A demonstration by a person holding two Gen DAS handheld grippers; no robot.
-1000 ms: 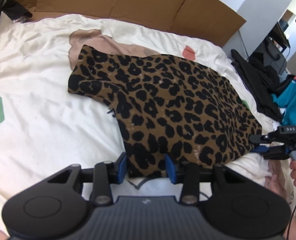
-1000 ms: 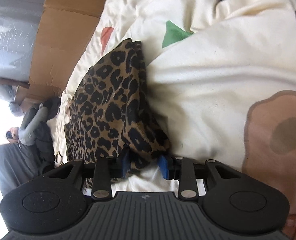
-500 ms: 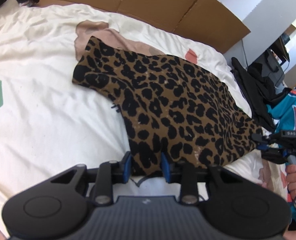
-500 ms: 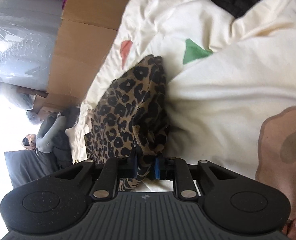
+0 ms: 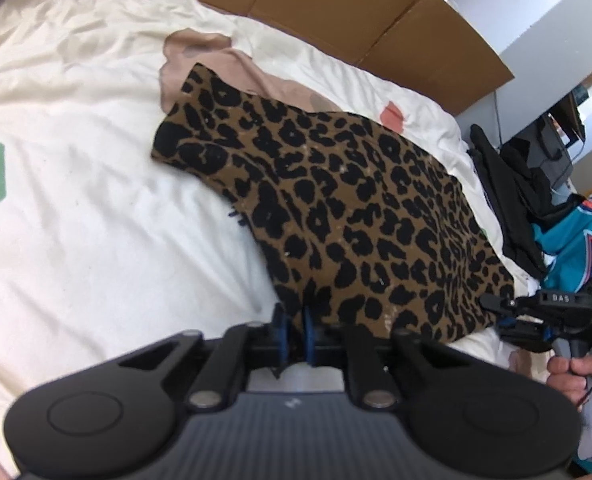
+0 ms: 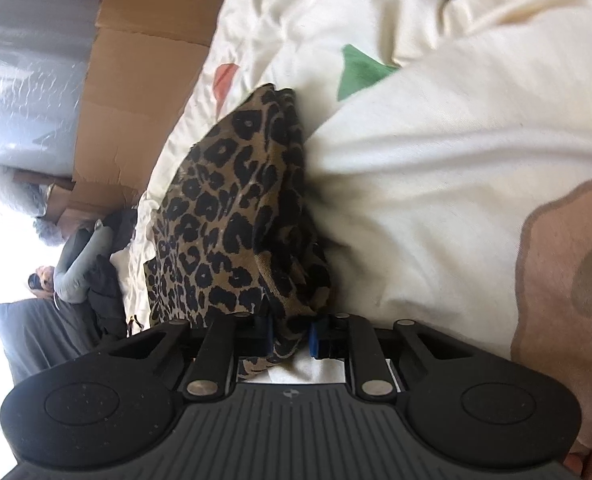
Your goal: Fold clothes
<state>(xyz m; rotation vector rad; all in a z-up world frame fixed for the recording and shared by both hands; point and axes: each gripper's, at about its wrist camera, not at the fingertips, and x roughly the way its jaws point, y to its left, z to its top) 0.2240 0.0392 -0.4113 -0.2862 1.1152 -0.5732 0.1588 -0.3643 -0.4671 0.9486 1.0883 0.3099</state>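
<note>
A rumpled cream bed [image 5: 76, 240] with coloured patches carries the leopard-print garment [image 5: 355, 216], spread across its middle.

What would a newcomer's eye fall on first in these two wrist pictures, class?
First, the leopard-print garment, spread across the middle of the white bedding. Next, the left gripper pinching its near hem and the right gripper clamping a bunched corner. Behind the bed stands flattened brown cardboard.

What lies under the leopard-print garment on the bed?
Under the brown-and-black leopard-print garment lies the white printed bed sheet; a beige patch shows at its far edge. Whatever lies beneath its middle is covered.
</note>
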